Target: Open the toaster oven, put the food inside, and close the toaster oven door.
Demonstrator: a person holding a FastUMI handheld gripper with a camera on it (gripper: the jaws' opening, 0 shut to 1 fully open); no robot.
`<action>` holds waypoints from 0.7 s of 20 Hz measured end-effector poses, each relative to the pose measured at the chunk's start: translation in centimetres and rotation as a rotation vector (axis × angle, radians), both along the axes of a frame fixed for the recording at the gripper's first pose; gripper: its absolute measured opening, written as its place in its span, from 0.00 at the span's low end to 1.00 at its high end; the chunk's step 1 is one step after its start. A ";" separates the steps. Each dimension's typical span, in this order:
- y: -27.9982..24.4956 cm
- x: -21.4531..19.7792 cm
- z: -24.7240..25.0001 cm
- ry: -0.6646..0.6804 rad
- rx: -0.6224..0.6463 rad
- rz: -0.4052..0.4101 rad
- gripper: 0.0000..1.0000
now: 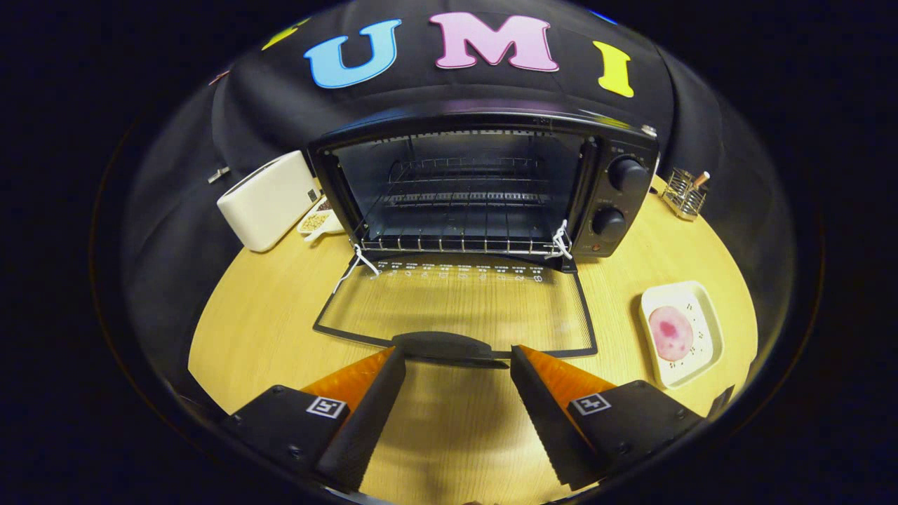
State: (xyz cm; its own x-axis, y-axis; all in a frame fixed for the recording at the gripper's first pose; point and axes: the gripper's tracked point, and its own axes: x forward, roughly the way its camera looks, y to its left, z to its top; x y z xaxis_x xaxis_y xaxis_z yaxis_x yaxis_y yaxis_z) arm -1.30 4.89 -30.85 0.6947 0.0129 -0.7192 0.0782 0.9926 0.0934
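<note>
Black toaster oven (484, 189) sits mid-frame, glass door (456, 308) dropped flat; my gripper (457, 359) gapes wide, empty, at its handle (449, 347).

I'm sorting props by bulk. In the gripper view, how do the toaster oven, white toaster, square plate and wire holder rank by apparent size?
Largest to smallest:
1. toaster oven
2. white toaster
3. square plate, though nearer the camera, so unsure against the toaster
4. wire holder
</note>
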 end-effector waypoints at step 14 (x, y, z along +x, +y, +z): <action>-9.8 -0.1 9.5 -0.120 0.151 0.017 0.99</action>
State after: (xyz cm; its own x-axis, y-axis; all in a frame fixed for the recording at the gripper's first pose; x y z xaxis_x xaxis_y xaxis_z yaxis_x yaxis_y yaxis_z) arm -1.39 -4.89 -21.32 0.7739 0.1275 -0.6203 0.0405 0.9675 0.2495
